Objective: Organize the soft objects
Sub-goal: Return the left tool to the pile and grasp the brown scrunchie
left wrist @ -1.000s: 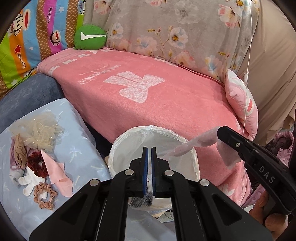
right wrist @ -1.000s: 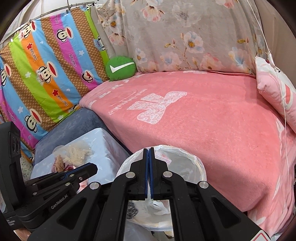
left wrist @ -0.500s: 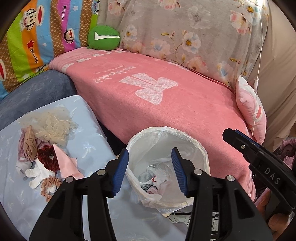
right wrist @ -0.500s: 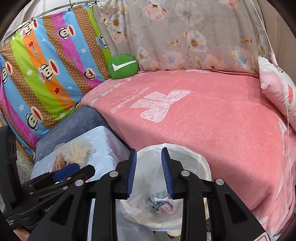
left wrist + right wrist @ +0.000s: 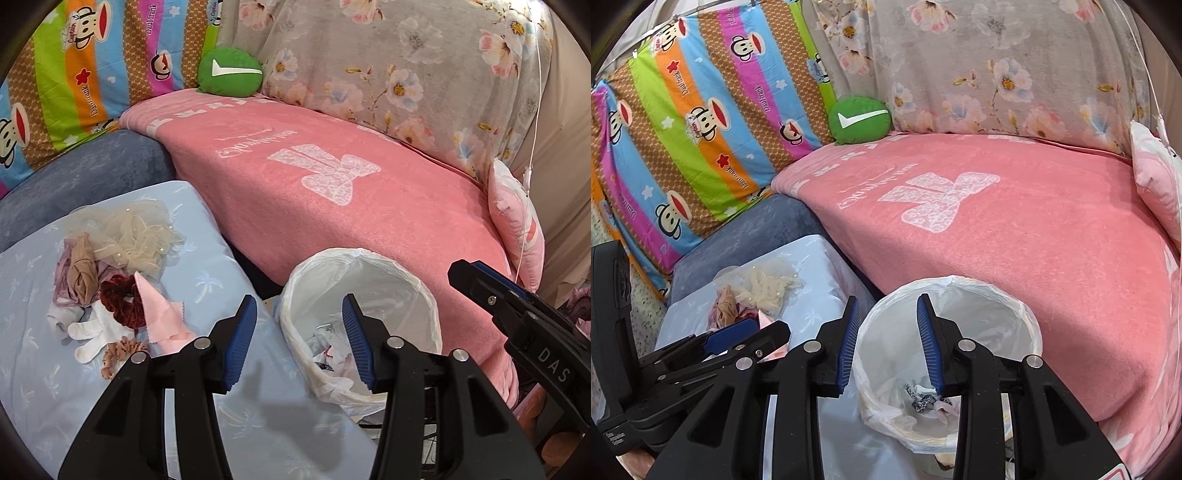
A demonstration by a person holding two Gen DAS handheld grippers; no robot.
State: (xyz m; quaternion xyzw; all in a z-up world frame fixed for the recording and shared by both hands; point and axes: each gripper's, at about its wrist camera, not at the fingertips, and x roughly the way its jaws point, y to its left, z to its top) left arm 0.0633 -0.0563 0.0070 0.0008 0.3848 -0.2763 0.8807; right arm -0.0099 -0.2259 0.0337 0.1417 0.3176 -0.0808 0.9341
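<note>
Left tool (image 5: 299,332) and right tool (image 5: 888,341) just opened, empty, cloth dropped into bin (image 5: 424,295).

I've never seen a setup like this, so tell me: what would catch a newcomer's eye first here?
Probably the big pink blanket with its white bow, spread over the sofa, and the striped monkey-print cushion at the far left. Nearer, both black tongs, left and right, hang open and empty over a white-lined bin with fabric bits in it. Left of it, a jumble of small soft things lies on a pale blue cloth.
</note>
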